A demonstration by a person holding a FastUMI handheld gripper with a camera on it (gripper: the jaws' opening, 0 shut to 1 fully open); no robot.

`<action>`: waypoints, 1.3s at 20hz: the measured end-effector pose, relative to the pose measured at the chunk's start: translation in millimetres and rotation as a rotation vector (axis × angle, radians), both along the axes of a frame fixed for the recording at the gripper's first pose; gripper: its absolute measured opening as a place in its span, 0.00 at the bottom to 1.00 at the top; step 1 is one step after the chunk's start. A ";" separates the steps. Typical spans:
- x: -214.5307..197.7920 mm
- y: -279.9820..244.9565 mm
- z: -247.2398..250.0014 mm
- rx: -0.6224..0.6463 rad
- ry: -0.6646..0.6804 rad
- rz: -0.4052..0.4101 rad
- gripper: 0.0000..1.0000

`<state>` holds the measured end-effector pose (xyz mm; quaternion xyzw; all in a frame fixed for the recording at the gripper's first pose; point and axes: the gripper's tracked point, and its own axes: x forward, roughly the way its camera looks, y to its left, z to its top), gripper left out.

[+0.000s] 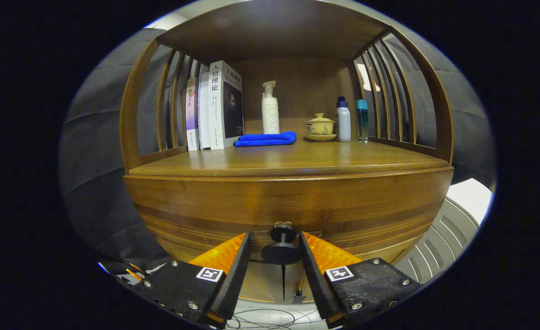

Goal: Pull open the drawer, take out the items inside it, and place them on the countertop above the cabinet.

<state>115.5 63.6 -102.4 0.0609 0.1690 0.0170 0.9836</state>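
The gripper (pixel 275 245) is parted, with its two fingers standing on either side of the drawer knob (pixel 281 250). A narrow gap shows between each fingertip and the knob's round face, so neither finger presses on it; the gripper holds nothing.

The knob sits between the fingertips on the drawer front (pixel 288 208), which is flush with the cabinet (pixel 270 282) and closed. The drawer's contents are hidden behind it. Below the knob, the cabinet's lower part is partly covered by the fingers; a vertical seam runs down its middle. Thin cables (pixel 261 318) lie on the floor beneath, cut off by the fingers.

Directly above and beyond the knob lies the countertop (pixel 297 160). Its front half is bare wood from the left edge to the right edge. Slatted side rails (pixel 171 105) close both sides, and a shelf top (pixel 274 32) roofs it.

At the back of the countertop, left of the fingers' line, stand upright books (pixel 215 107); their spines carry Chinese characters too small to read with confidence. A folded blue cloth (pixel 265 139) lies beside them. Behind it stands a white pump bottle (pixel 270 110) with faint pale lettering, not legible. Farther right: a lidded yellow tea bowl (pixel 320 127) on a saucer, a white bottle (pixel 343 120) with a blue cap, and a teal bottle (pixel 362 120) nearest the right rail.
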 end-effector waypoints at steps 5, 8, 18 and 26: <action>1.1 -2.5 -3.5 0.006 0.027 -0.024 0.52; 0.6 -3.0 -3.3 -0.008 0.024 -0.030 0.45; -5.2 -3.8 -3.7 0.016 0.038 -0.002 0.38; -32.5 -3.4 -1.7 0.001 0.024 0.008 0.38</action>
